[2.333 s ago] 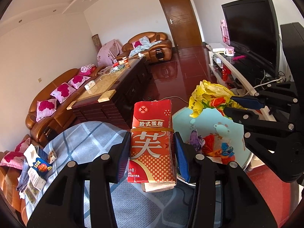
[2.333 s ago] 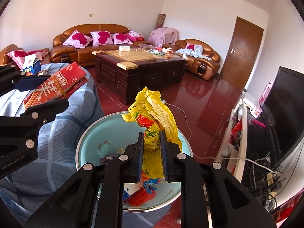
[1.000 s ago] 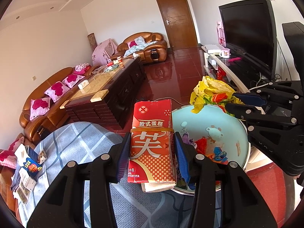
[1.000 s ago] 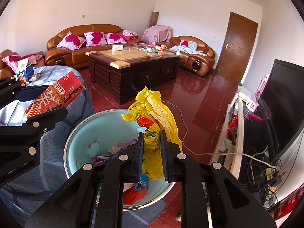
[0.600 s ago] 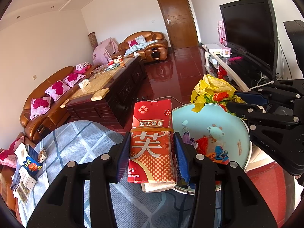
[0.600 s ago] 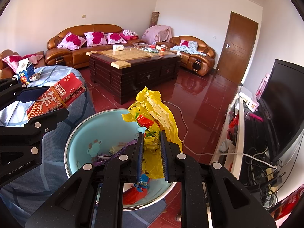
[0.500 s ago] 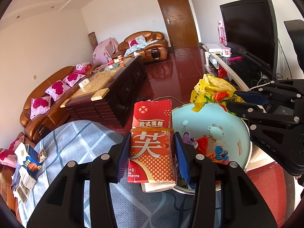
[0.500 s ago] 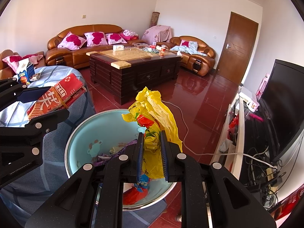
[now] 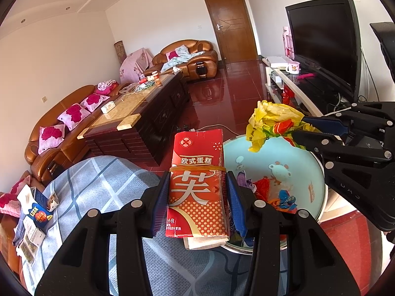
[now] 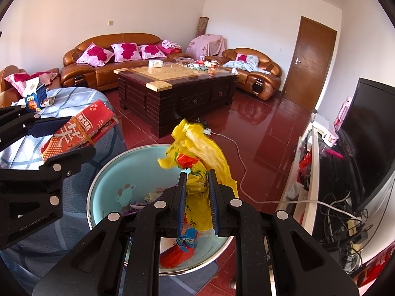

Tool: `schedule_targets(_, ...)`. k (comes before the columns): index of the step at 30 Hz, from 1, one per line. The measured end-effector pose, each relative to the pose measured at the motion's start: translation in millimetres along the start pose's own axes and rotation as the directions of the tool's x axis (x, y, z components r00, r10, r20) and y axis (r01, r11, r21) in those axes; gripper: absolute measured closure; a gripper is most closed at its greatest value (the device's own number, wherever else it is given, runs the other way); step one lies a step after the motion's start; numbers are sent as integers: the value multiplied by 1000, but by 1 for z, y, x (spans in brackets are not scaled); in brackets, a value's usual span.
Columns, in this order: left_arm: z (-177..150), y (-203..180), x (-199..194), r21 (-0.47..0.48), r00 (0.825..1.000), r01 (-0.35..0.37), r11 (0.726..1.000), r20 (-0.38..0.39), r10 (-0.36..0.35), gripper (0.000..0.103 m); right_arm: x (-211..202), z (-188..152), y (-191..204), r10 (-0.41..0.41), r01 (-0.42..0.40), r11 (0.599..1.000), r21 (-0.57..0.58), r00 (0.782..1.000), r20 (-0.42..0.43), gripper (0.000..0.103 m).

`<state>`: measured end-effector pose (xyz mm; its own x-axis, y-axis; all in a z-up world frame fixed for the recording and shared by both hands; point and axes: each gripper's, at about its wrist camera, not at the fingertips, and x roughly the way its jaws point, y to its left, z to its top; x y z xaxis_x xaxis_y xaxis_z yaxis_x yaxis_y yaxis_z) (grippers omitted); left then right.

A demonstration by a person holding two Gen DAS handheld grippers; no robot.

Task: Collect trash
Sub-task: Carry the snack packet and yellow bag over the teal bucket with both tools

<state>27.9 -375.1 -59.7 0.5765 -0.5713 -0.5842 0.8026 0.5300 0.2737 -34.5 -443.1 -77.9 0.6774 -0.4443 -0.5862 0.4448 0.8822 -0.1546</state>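
Left wrist view: I am seeing pale blue basin (image 9: 291, 157) sitting low beside blue checked cloth (image 9: 98, 185), wrappers lying inside; I am holding red box (image 9: 197, 185) clamped between left gripper (image 9: 197, 197) pads, box hanging at basin's near rim; I am pinching yellow bag (image 10: 200, 157) in right gripper (image 10: 197, 197), jaws nearly closed, bag dangling over basin.

Basin (image 10: 106, 180) on floor right of clothed table (image 10: 74, 93); coffee table (image 10: 172, 83) behind; sofa (image 10: 108, 56) beyond.
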Motion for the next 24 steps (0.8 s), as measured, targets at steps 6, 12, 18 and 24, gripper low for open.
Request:
schedule_targets(6, -1, -4, 3, 4, 1000, 4, 1000, -3, -4, 58, 0, 3, 1, 3, -3, 1000, 8, 1000, 3, 85)
schedule_targets(12, 0, -4, 5, 3, 1000, 6, 1000, -5, -6, 58, -1, 1, -2, 3, -3, 1000, 9, 1000, 5, 85)
schedule_targets(18, -1, -8, 10, 2, 1000, 15, 1000, -12, -15, 58, -1, 2, -1, 6, -6, 1000, 14, 1000, 8, 85)
schedule_targets(24, 0, -9, 11, 8, 1000, 12, 1000, -11, -12, 56, 0, 4, 0, 13, -13, 1000, 27, 1000, 15, 82)
